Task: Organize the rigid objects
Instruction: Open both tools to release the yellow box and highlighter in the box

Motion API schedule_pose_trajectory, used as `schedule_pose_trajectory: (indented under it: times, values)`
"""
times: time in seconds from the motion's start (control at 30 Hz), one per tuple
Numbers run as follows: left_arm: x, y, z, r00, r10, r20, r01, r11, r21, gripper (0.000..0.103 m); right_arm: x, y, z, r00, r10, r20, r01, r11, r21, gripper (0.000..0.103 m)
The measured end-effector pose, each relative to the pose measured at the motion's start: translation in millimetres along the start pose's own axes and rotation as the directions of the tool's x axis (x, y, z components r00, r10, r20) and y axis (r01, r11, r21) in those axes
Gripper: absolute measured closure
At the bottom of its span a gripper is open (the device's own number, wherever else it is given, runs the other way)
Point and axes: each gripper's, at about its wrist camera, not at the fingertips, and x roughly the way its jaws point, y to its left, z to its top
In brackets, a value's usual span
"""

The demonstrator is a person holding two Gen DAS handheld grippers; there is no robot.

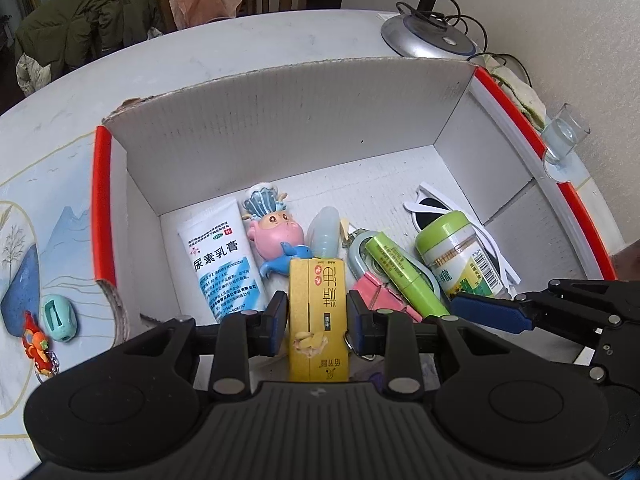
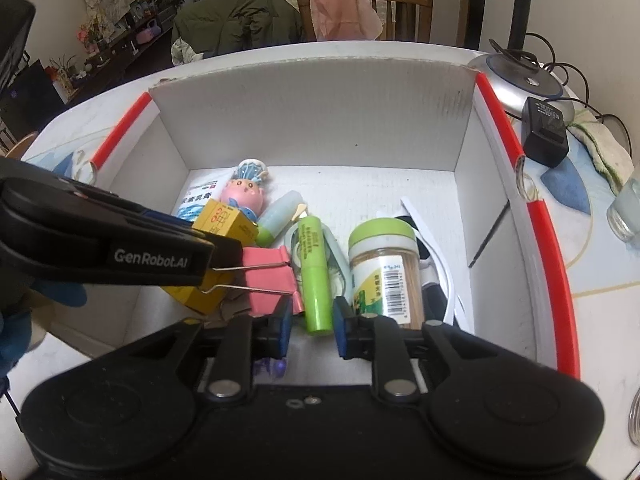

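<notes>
While left tongs [image 1: 317, 316] clamp yellow box [image 1: 318, 320], right tongs [image 2: 312, 322] gape.

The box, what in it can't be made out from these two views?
- Sunglasses: mostly behind the toothpick jar, right wrist view.
- Cream tube: hidden by the yellow carton, same view.
- Purple item: under the right tongs, unidentifiable.

A yellow carton [image 1: 318, 312] stands tilted in the white box [image 1: 280, 120] among a green tube [image 2: 316, 276], jar [image 2: 384, 268] and figurine [image 1: 272, 236].

The pale patterned table [image 1: 280, 36] bears a red-edged cardboard box [image 1: 288, 112], a lamp base [image 1: 428, 36] and a glass [image 1: 564, 136].
</notes>
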Motion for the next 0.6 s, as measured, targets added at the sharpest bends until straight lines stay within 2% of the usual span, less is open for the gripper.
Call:
schedule_pose_trajectory:
  times: [0.2,0.43,0.47,0.5,0.57,0.6]
  values:
    - [-14.7,1.9,-4.9,0.999,-0.029,0.028,0.029,1.000,-0.004,0.073,-11.9,2.5,-1.0,1.000,-0.006,0.022,0.005,1.000,0.016,0.076]
    - [-40.6,1.4,-12.5,0.994,-0.069,0.083,0.069,0.998,0.003,0.072,-29.2,9.7,-0.7,0.999,-0.006,0.051,0.004,0.999,0.035,0.066]
    - [-45.0,2.0,-14.1,0.993,-0.078,0.091,0.078,0.997,0.004,0.068,-31.9,11.4,-0.7,0.998,-0.005,0.056,0.003,0.999,0.037,0.064]
    - [-49.3,2.7,-15.9,0.991,-0.085,0.100,0.084,0.996,0.006,0.059,-34.2,13.5,-0.5,0.998,-0.005,0.059,0.003,0.999,0.037,0.063]
    - [-58.7,4.5,-19.9,0.989,-0.086,0.124,0.086,0.996,0.011,0.048,-39.7,19.0,-0.3,0.997,-0.007,0.071,0.004,0.999,0.032,0.059]
    - [-63.7,5.6,-22.0,0.986,-0.093,0.136,0.092,0.996,0.014,0.048,-42.5,22.1,-0.3,0.997,-0.009,0.078,0.007,1.000,0.029,0.057]
